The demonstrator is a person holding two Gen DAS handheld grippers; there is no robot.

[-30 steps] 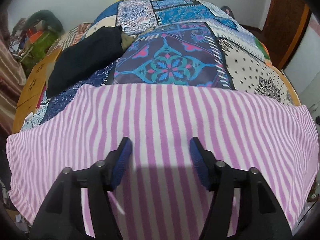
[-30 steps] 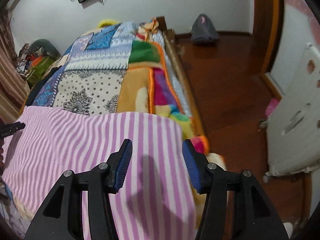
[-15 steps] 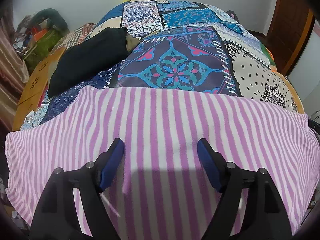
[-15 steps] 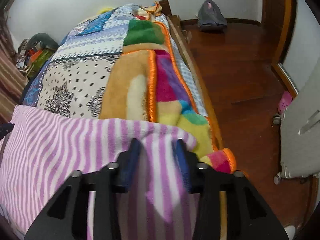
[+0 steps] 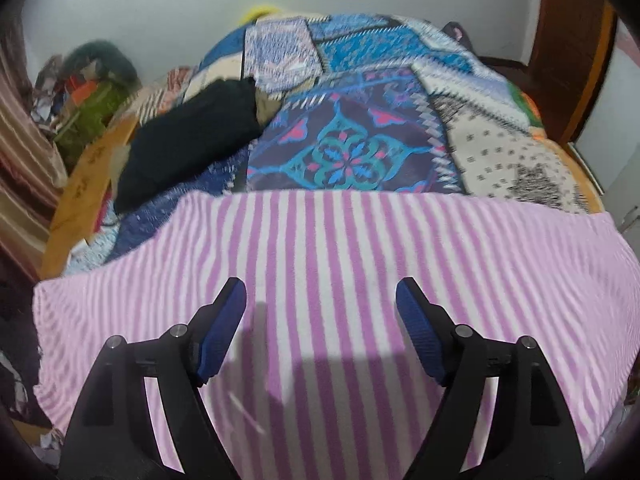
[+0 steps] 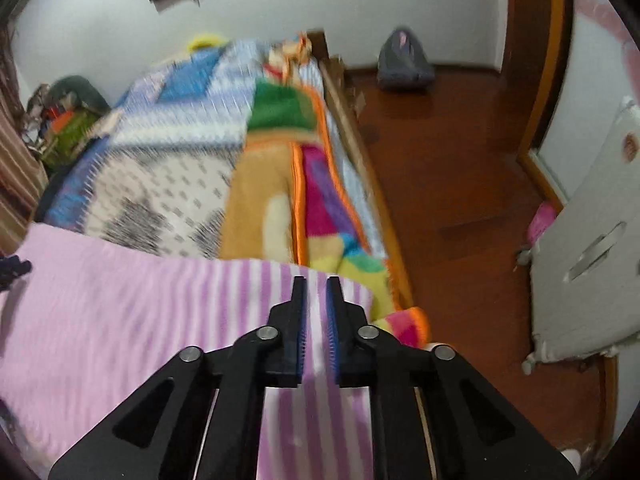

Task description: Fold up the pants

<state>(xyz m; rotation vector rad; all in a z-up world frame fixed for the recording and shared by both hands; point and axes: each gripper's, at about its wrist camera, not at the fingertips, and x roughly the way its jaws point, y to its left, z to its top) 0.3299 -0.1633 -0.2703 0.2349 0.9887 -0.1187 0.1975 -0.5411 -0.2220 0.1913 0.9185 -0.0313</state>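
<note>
The pink and white striped pants lie spread flat across the near end of the bed. My left gripper is open just above the middle of the cloth, holding nothing. In the right wrist view the pants fill the lower left. My right gripper is shut on a fold of the pants near their right edge, by the side of the bed.
A patchwork quilt covers the bed. A folded black garment lies on it at the left. A coloured blanket hangs along the bed's right side. Beyond it are a wooden floor, a grey bag and a white door.
My right gripper has closed on the pants near their right edge and both views have tilted up. My left gripper has opened wider above the cloth.
</note>
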